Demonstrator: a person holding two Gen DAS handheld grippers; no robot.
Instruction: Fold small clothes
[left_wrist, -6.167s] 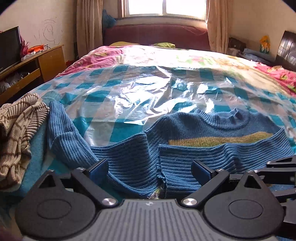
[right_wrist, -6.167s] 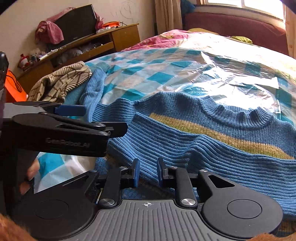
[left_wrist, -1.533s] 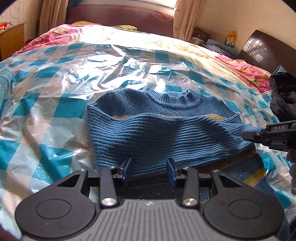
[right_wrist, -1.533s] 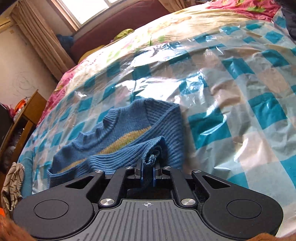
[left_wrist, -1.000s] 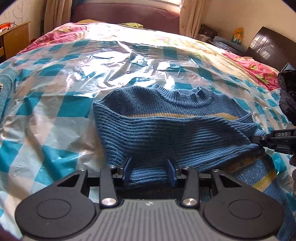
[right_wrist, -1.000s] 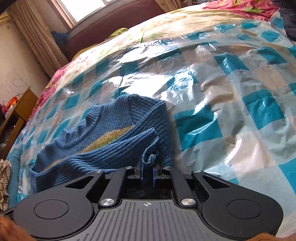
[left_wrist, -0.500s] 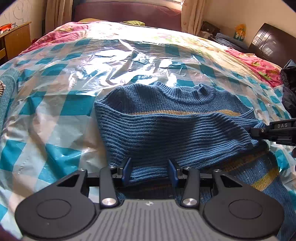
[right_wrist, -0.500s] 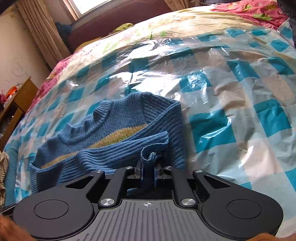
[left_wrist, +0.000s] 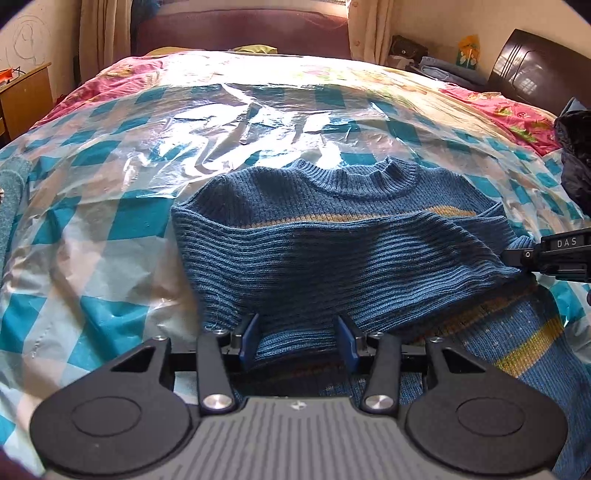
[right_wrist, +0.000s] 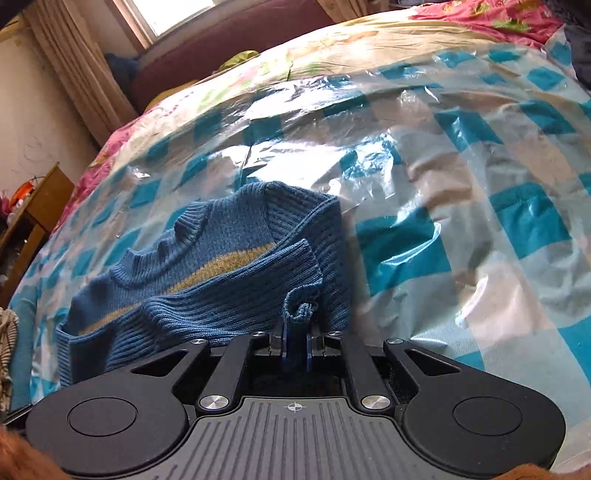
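A bed (left_wrist: 110, 229) filled both views, spread with a teal-and-white checked cover under a sheet of clear, crinkled plastic (left_wrist: 258, 122) that glared in the sun. A pink floral quilt (left_wrist: 517, 110) edged the far side and the upper right of the left view. Behind the bed stood a dark red bench (left_wrist: 240, 29) beneath a window (right_wrist: 166, 11), with two curtains (left_wrist: 103, 33) showing in the left view. A wooden cabinet (left_wrist: 26, 96) sat at the left edge, and a dark headboard (left_wrist: 535, 62) at the upper right. A dark bundle (left_wrist: 576, 155) lay at the right edge.

One sweater (left_wrist: 332, 251), blue ribbed knit with a mustard stripe, lay at the centre of the left view, its collar pointing away and its lower part folded up over the chest. Its lower edge at the bottom right showed another mustard band.

Two grippers were in view. The left gripper (left_wrist: 297, 341), bottom centre of its view, had its jaws opening; the sweater's fold lay between the blue pads (left_wrist: 249, 341), which stood apart from each other. The right gripper (right_wrist: 295, 345) was clamped on a bunched corner of the sweater, knit puffing up between the jaws; it also showed at the right edge of the left view, gripping the fold's end
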